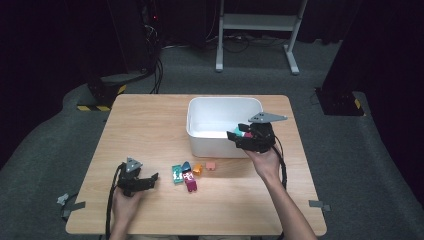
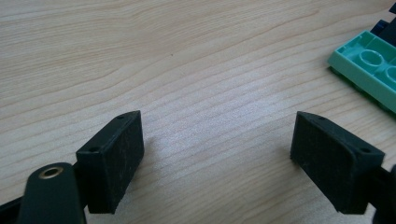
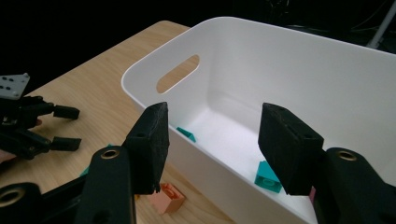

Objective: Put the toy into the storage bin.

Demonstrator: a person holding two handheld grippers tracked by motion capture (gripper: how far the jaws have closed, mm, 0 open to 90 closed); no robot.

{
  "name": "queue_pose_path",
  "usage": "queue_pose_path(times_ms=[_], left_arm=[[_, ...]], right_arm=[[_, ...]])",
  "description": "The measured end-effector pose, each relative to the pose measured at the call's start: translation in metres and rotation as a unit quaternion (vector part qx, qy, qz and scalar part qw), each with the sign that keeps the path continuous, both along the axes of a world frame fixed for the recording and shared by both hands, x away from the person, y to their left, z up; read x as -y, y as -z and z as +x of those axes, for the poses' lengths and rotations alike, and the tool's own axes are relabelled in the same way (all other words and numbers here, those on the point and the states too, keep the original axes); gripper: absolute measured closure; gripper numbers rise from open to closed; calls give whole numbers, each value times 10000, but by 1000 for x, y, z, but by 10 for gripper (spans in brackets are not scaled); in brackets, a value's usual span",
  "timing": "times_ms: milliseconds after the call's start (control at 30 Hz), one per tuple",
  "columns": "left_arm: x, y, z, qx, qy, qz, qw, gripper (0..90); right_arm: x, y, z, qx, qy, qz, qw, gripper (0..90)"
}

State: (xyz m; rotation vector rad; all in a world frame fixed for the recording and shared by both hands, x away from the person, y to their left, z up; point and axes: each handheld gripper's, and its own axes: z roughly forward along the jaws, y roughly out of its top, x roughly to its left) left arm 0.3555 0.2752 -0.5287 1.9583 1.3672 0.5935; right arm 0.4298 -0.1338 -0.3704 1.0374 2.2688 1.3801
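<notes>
Here, a wooden table (image 1: 150, 130) carries a white bin (image 1: 200, 125) at its far right, with a small cluster of bricks in front of it. The right gripper (image 1: 235, 136) hangs over the bin's near rim, jaws released and empty; in the right gripper view two teal bricks (image 3: 268, 177) already lie on the bin floor. The left gripper (image 1: 152, 179) rests low on the table, jaws spread wide, nothing between them. Key relation: the cluster lies just to the right of the left gripper, nearer to it than to the right one. The green brick (image 1: 177, 174) is closest to the left gripper, a flat studded plate, mint-coloured, long axis running roughly away from the person. Beside it sit a magenta brick (image 1: 190, 182), an orange brick (image 1: 198, 170) and a pink brick (image 1: 210, 165), the last nearest the bin. Likely next pick: green, by the left.
</notes>
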Motion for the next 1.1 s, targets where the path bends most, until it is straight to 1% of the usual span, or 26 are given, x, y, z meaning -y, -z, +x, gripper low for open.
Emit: queue_pose_path(times_ms=[100,267,300,400,433,567,633,667,800,967,1067,1100], left_arm=[[0,0,0,1,6,8,10000,174],[0,0,0,0,6,8,10000,174],[0,0,0,0,6,7,10000,174],[0,0,0,0,7,9,10000,174],[0,0,0,0,3,9,10000,174],[0,0,0,0,3,10,10000,174],[0,0,0,-1,2,10,10000,174],[0,0,0,1,3,10,10000,174],[0,0,0,1,2,16,10000,174],[0,0,0,0,3,17,10000,174],[0,0,0,0,2,17,10000,174],[0,0,0,2,2,16,10000,174]], right_arm=[[-2,3,-7,43,-58,1,10000,432],[-3,8,-14,78,-125,28,9999,432],[-3,12,-19,117,-108,48,9999,434],[-3,15,-22,106,-131,55,9998,435],[-4,17,-23,80,-139,49,9999,435],[-10,27,-29,125,-196,-78,9997,443],[-12,31,-31,131,-229,-52,9996,444],[-15,36,-33,108,-242,0,9996,445],[-16,41,-34,47,-258,42,9996,445],[-17,53,-37,-47,-260,132,9996,444],[-18,60,-37,-134,-255,147,9995,444],[-20,64,-37,-165,-249,132,9995,444]])
